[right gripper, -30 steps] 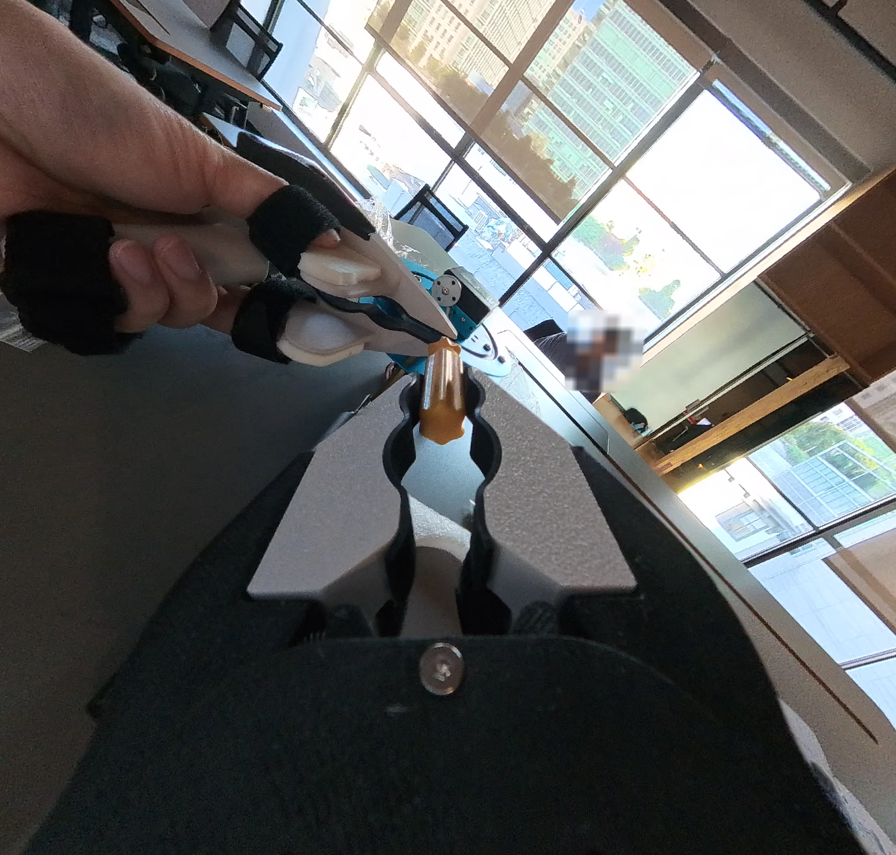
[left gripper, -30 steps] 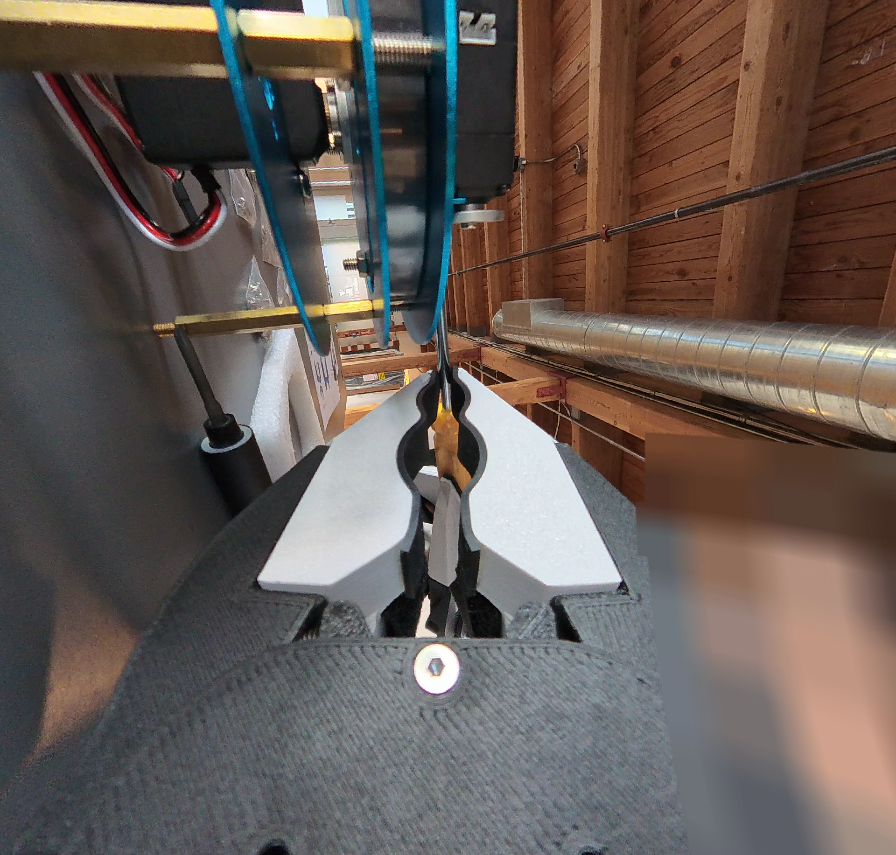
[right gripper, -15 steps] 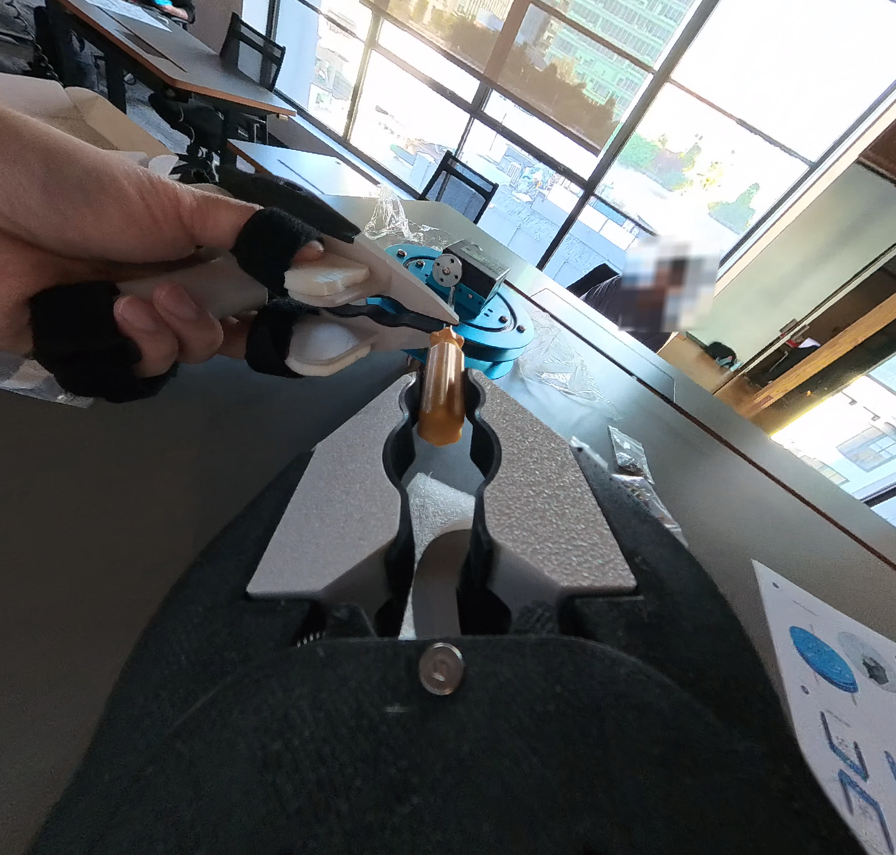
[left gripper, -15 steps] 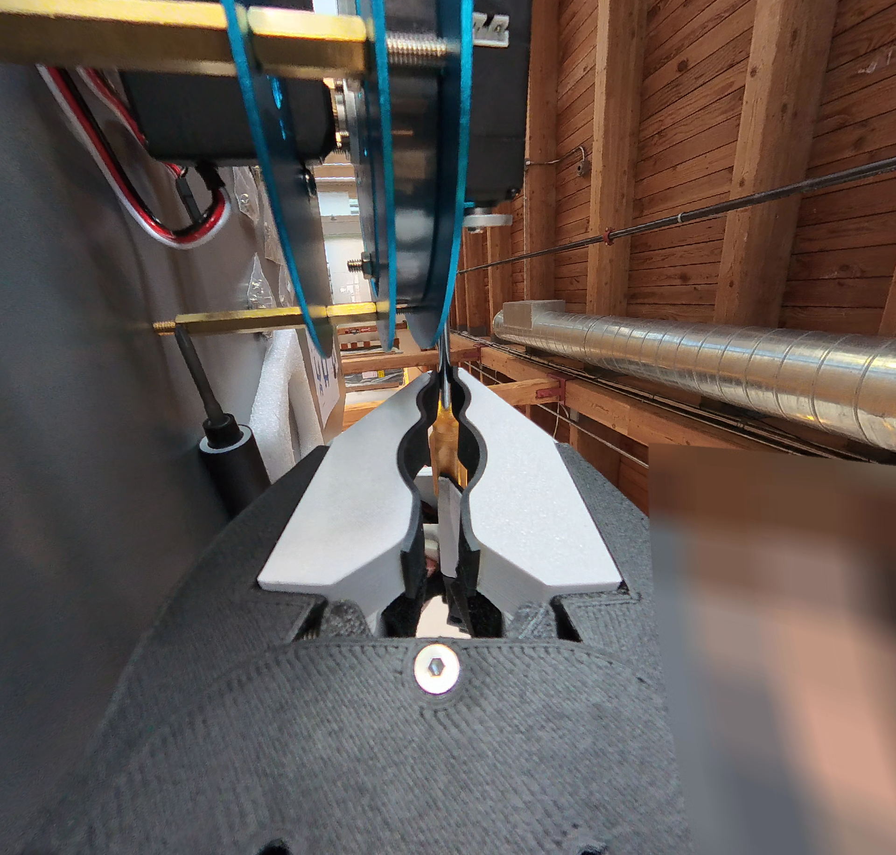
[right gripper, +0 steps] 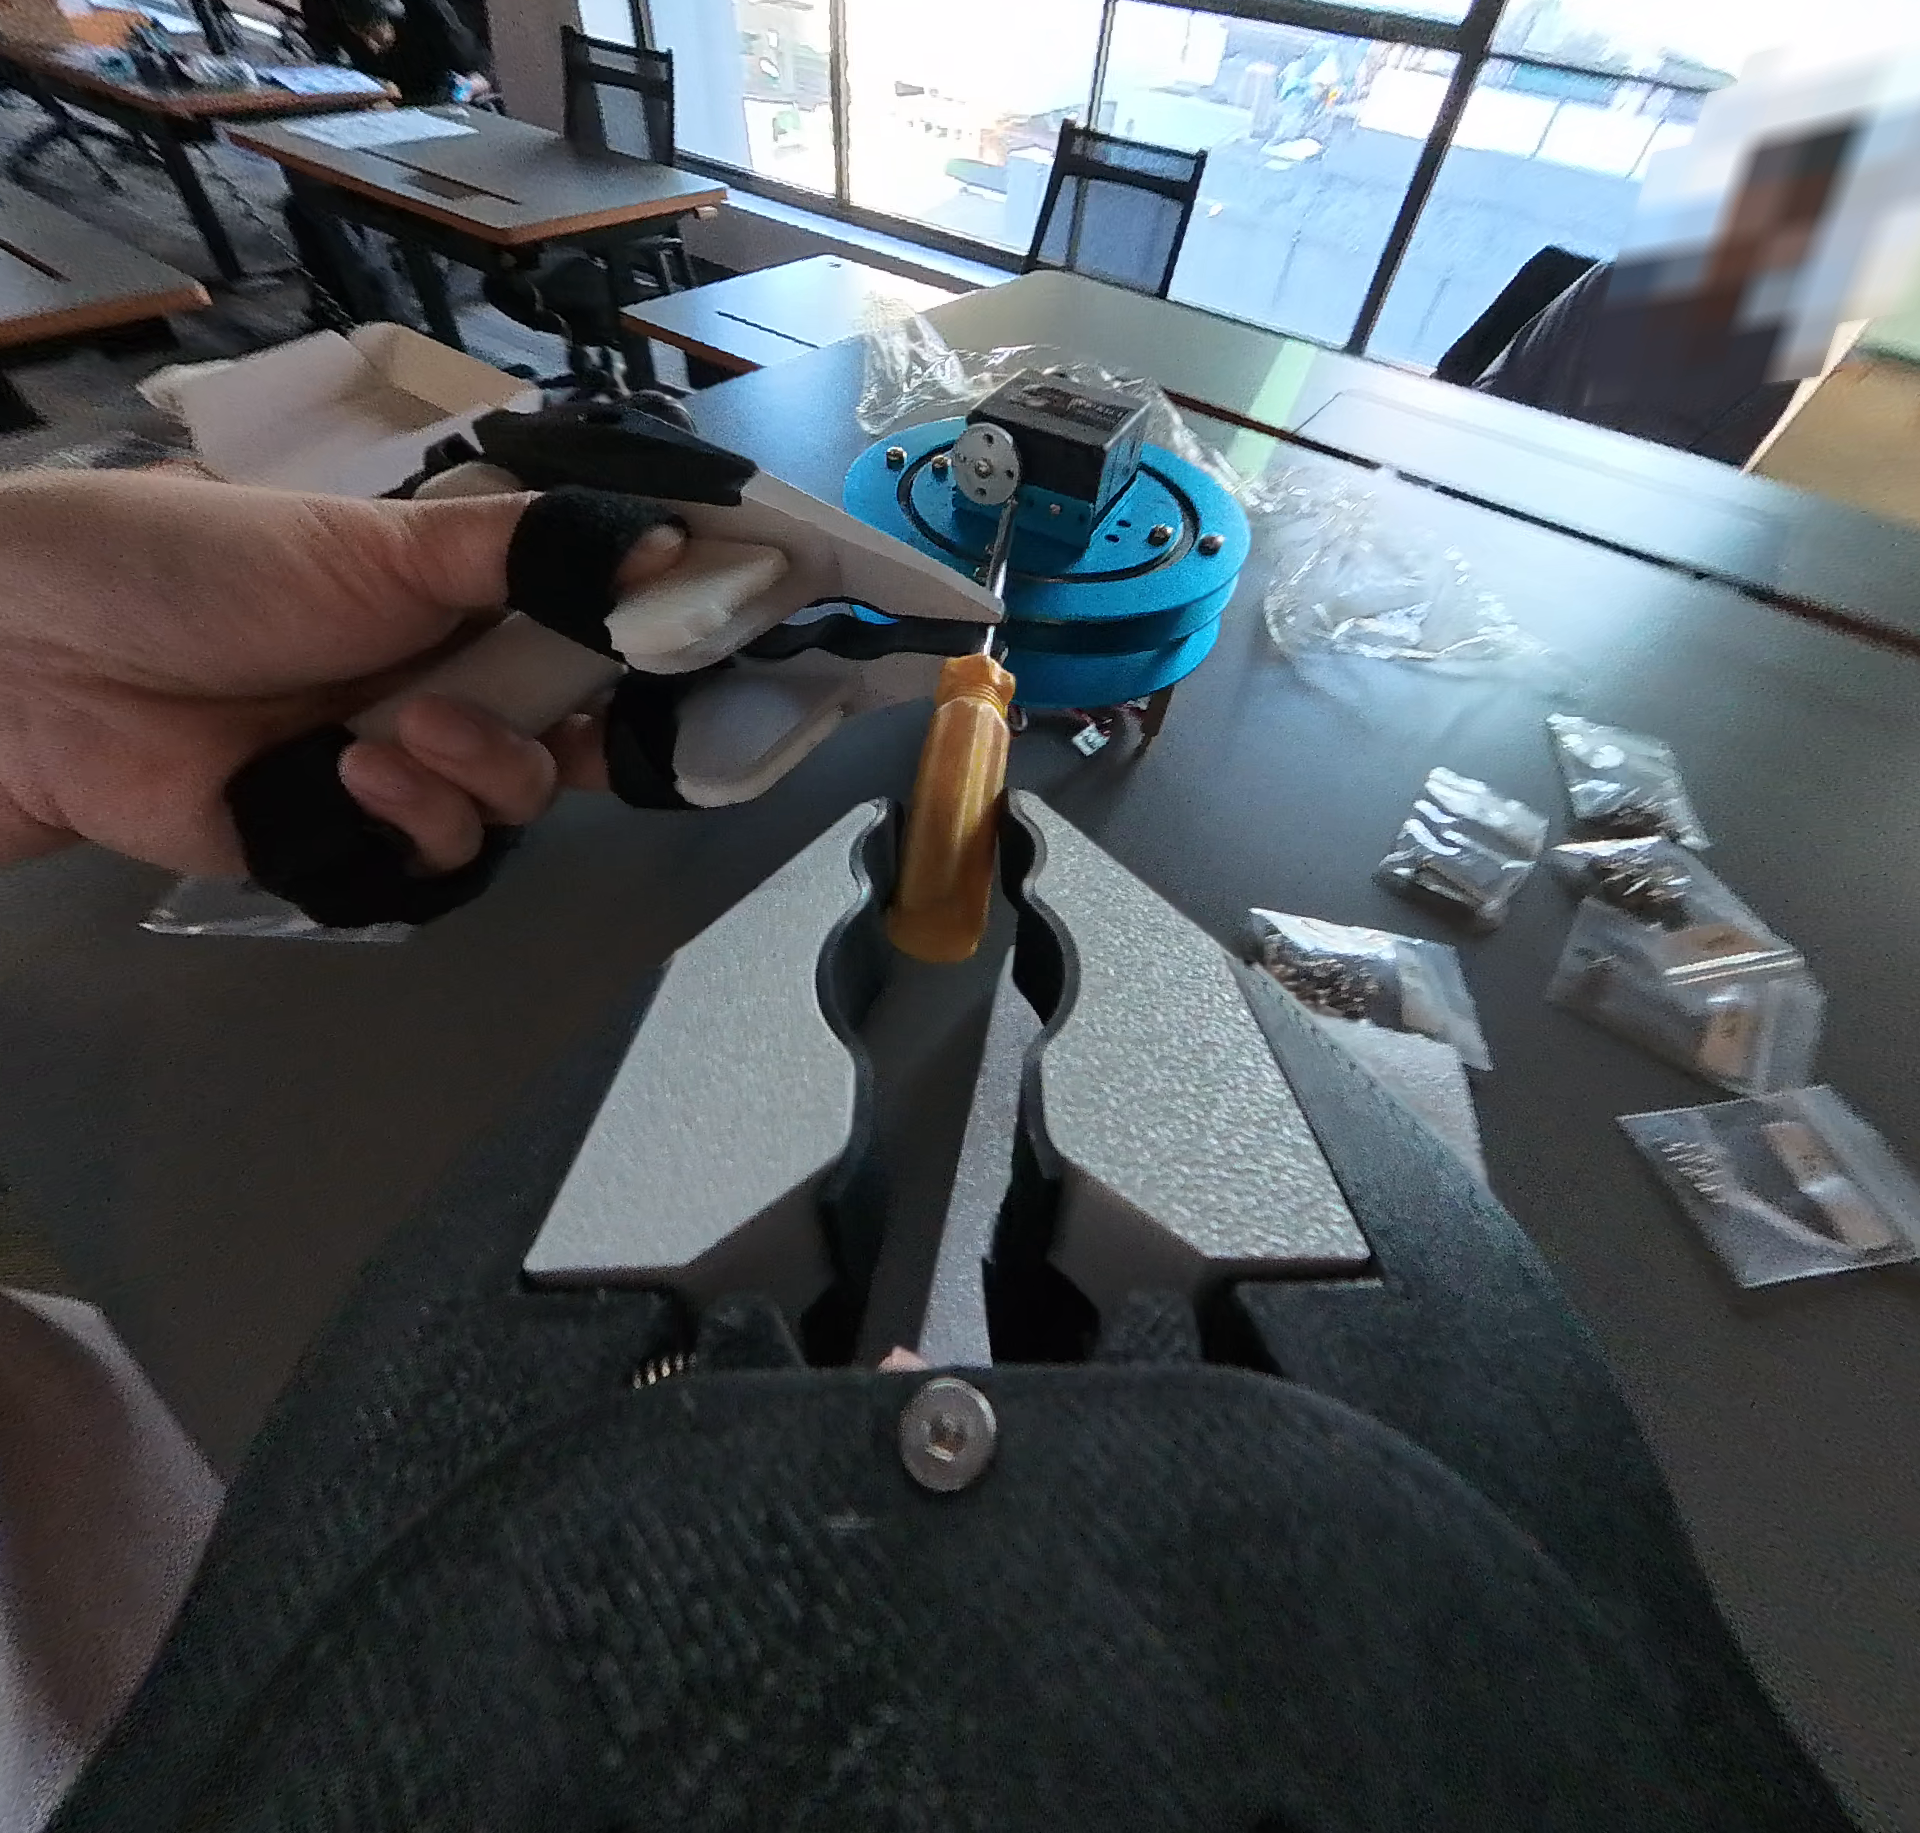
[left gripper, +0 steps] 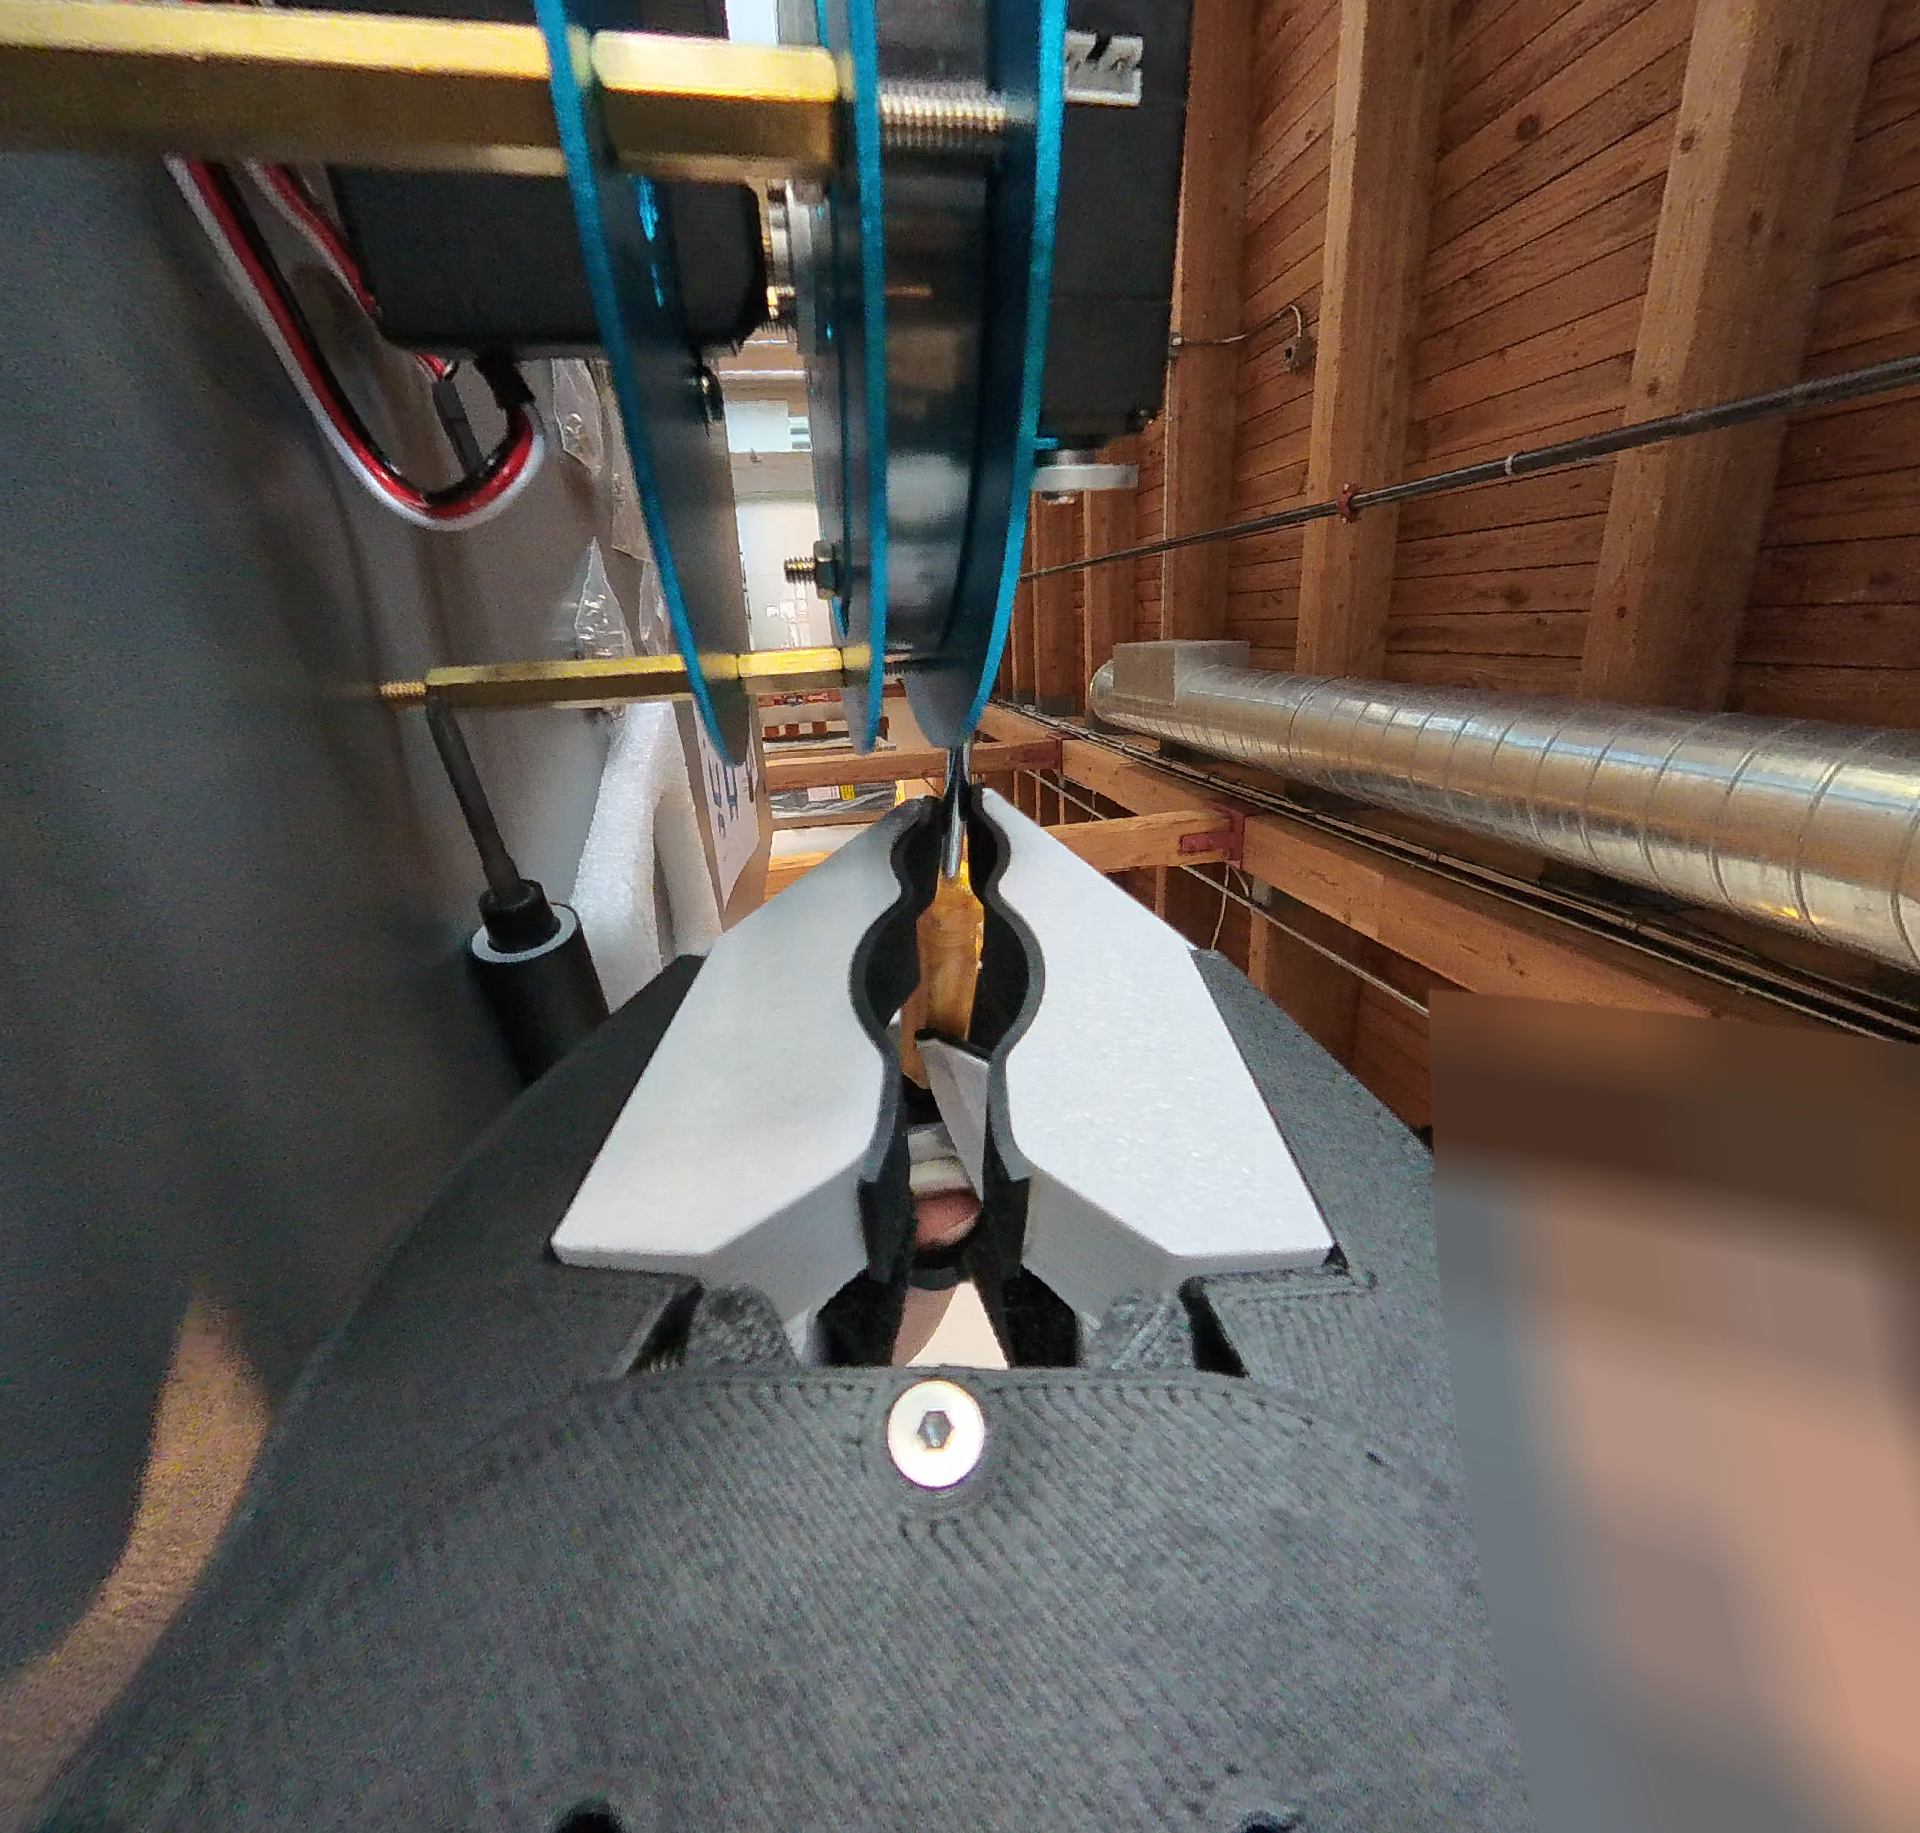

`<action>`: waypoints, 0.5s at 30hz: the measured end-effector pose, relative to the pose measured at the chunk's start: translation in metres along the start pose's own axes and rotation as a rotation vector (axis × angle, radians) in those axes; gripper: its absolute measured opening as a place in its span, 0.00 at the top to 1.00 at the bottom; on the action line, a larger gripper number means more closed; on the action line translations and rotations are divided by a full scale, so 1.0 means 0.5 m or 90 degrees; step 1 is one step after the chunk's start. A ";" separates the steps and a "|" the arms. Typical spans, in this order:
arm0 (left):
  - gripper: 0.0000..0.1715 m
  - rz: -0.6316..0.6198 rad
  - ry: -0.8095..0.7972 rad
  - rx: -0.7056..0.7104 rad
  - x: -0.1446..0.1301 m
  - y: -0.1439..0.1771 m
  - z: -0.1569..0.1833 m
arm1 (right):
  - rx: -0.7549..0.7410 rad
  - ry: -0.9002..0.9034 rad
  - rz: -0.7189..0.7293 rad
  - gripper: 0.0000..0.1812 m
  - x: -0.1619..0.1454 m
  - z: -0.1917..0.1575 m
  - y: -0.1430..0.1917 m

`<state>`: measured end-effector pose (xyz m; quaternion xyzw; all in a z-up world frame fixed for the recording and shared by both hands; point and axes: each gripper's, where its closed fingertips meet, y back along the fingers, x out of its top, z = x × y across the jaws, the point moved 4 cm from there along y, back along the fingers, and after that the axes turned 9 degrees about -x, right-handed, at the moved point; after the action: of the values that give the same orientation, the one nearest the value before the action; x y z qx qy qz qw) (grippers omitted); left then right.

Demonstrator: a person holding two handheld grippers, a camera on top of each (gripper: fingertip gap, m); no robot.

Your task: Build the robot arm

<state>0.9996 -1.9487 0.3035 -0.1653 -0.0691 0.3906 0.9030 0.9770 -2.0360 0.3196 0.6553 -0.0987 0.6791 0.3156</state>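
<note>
Most of what I see in the right wrist view is a dark table (right gripper: 312, 1056). On it stands a round blue disc assembly (right gripper: 1143, 578), stacked plates on brass standoffs (left gripper: 312, 84), with a black servo (right gripper: 1081, 433) mounted on top. The left wrist view looks at the assembly edge-on, with red, white and black wires (left gripper: 343, 412) looping from its underside.

My left gripper (right gripper: 982, 614), held in a hand (right gripper: 208, 661), has its jaws pinched together on the thin metal shaft of a screwdriver (right gripper: 951, 827). My right gripper (right gripper: 951, 812) is clamped on the amber handle, right at the jaw tips. The blade reaches the servo's base, beside its silver horn (right gripper: 982, 464).

Several small clear bags of hardware (right gripper: 1683, 962) lie well apart to the right.

The servo carries a label, too small to read.
</note>
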 end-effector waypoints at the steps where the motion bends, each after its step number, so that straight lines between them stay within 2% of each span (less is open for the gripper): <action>1: 0.98 -0.001 -0.002 0.001 0.000 0.000 0.000 | 0.014 -0.020 -0.005 0.90 -0.002 0.001 -0.001; 3: 0.98 -0.003 -0.006 0.002 0.000 0.000 0.001 | 0.033 -0.030 -0.005 0.89 -0.003 0.000 0.000; 6: 0.99 -0.004 -0.010 0.000 0.001 -0.001 0.007 | 0.019 0.026 0.013 0.80 -0.003 -0.002 0.003; 12: 0.99 -0.003 -0.012 0.002 0.001 0.001 0.005 | -0.051 0.193 0.037 0.90 -0.013 -0.004 0.009; 15: 0.99 0.001 -0.015 0.004 0.003 0.003 0.005 | -0.033 0.142 0.030 0.90 -0.015 -0.006 0.007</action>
<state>0.9991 -1.9461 0.3052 -0.1582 -0.0782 0.3931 0.9024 0.9722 -2.0392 0.3129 0.5644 -0.0961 0.7526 0.3253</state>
